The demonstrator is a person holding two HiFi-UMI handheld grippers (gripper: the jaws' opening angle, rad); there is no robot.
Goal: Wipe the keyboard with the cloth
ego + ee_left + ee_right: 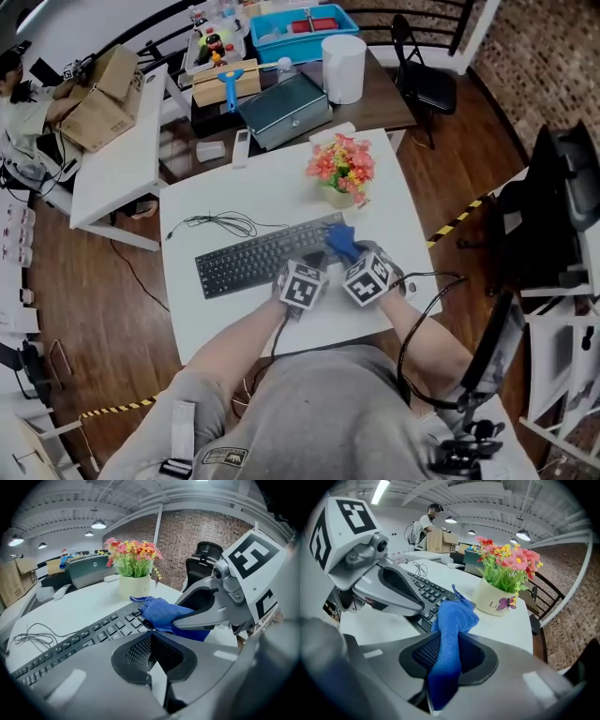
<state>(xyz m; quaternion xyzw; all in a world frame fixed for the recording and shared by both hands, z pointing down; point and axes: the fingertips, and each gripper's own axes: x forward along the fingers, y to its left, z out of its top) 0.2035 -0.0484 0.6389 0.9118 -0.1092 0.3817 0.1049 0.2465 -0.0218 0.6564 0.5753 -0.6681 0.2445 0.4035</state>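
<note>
A black keyboard (pixel 253 260) lies slanted across the white table (pixel 272 192). My right gripper (pixel 345 253) is shut on a blue cloth (pixel 339 241), which hangs from its jaws onto the keyboard's right end. In the right gripper view the cloth (pixel 452 623) runs between the pads and bunches over the keys (pixel 423 588). My left gripper (pixel 307 267) hovers right beside it on the left, above the keyboard's near edge. Its jaws (pixel 151 638) meet in a narrow V with nothing between them. The cloth (pixel 161 612) and the right gripper (pixel 208 616) show in the left gripper view.
A white pot of pink and orange flowers (pixel 343 173) stands just behind the keyboard's right end. The keyboard's cable (pixel 220 223) loops at the back left. A grey case (pixel 286 111), a white cylinder (pixel 343 67) and boxes fill the farther tables. A person (pixel 427 523) stands far off.
</note>
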